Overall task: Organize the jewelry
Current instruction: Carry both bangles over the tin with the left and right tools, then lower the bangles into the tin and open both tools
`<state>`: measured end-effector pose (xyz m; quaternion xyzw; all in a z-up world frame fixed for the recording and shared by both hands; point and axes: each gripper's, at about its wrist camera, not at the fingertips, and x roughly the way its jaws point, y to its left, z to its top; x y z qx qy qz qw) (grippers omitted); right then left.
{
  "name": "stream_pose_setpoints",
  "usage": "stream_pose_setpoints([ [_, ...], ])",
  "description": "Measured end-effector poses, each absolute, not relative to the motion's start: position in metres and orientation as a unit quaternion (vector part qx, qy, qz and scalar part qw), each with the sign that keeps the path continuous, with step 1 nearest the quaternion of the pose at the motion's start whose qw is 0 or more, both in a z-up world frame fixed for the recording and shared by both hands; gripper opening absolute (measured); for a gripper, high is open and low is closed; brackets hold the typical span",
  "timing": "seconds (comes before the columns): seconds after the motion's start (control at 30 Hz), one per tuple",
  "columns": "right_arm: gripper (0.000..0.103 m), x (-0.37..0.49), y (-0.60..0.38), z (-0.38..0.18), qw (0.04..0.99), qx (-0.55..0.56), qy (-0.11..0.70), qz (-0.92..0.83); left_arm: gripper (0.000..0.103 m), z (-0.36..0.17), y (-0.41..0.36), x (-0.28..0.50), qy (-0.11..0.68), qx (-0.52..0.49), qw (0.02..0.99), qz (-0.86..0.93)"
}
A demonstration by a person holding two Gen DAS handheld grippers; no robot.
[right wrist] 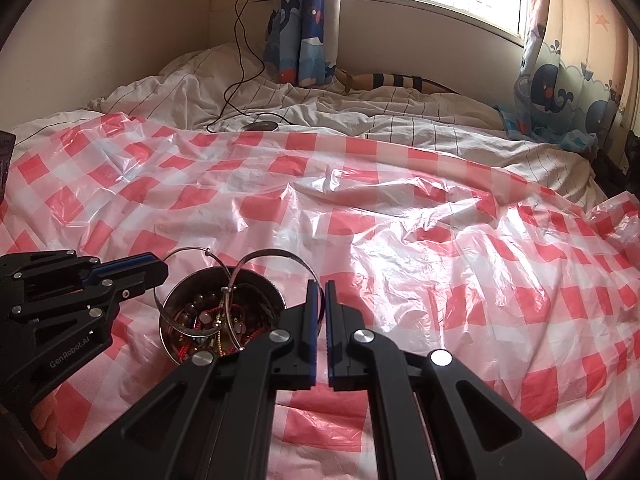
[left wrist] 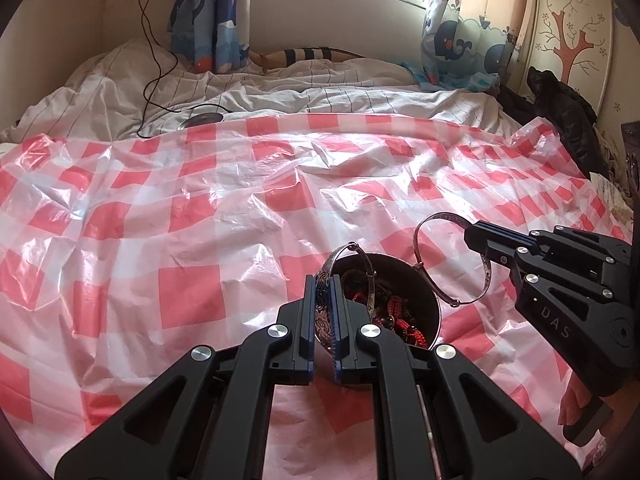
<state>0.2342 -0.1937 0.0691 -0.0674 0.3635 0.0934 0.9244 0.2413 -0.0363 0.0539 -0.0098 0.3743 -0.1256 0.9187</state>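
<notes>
**Ana:** While the left wrist view looks straight down the left tool [left wrist: 324, 312], what does it catch that the other view misses?

**Ben:** It shows the engraved pattern on the silver bangle [left wrist: 323, 280] pinched between that tool's two blue pads, edge-on, so the band's flat face presses against the pads. The thin wire part of the hoop arches over the near rim of the metal bowl [left wrist: 434, 300]. It also shows the right tool [left wrist: 480, 246] from the side, its tips closed onto a second bangle [left wrist: 440, 240] held up above the bowl's right side.

**Ana:** And the right wrist view?

**Ben:** It looks down into the bowl [right wrist: 168, 320]: brown and clear beads, red cord, a bit of gold chain. The right tool [right wrist: 322, 304] has its pads nearly together on the band of its bangle [right wrist: 280, 256], which stands upright as a ring leaning left over the bowl. The left tool [right wrist: 154, 270] comes in from the left, clamped on its own bangle [right wrist: 180, 320], and the two hoops cross each other above the bowl. Whether they are linked or only overlapping, I cannot tell.

**Ana:** Which way do the hoops run?

**Ben:** Each ring stands roughly on edge, its broad engraved band inside the pads and its thin wire side toward the bowl.

**Ana:** Where does the bowl sit?

**Ben:** On a red-and-white checked plastic sheet [right wrist: 400, 240] spread over the bed [right wrist: 360, 120].
</notes>
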Motion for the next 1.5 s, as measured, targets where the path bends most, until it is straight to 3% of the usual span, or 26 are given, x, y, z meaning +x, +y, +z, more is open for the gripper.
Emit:
stream_pose_setpoints([
  [0.33,0.007,0.234,-0.182,0.062,0.92,-0.077,0.37,0.105,0.006,0.037,-0.048,0.245,0.408,-0.005,0.9,-0.154],
  [0.67,0.007,0.242,-0.161,0.049,0.914,-0.054,0.378,0.138,0.006,0.055,0.011,0.259,0.382,-0.104,0.912,-0.106],
  [0.83,0.007,0.251,-0.154,0.027,0.898,-0.042,0.414,0.146,0.02,0.045,0.0,0.273,0.392,-0.11,0.903,-0.135],
  [0.9,0.025,0.254,-0.15,0.016,0.883,-0.047,0.439,0.16,0.022,0.042,-0.005,0.272,0.394,-0.114,0.9,-0.144],
  [1.03,0.029,0.251,-0.139,0.014,0.869,-0.082,0.457,0.168,0.027,0.046,-0.004,0.269,0.394,-0.118,0.9,-0.145],
  [1.17,0.038,0.254,-0.155,0.026,0.862,-0.029,0.472,0.184,0.035,0.052,0.009,0.266,0.388,-0.144,0.9,-0.139],
  [1.3,0.051,0.256,-0.171,0.04,0.882,0.005,0.443,0.162,0.04,0.052,0.018,0.267,0.391,-0.162,0.896,-0.132],
  [1.5,0.056,0.252,-0.157,0.043,0.899,0.011,0.39,0.197,0.044,0.049,0.019,0.266,0.395,-0.172,0.893,-0.134],
])
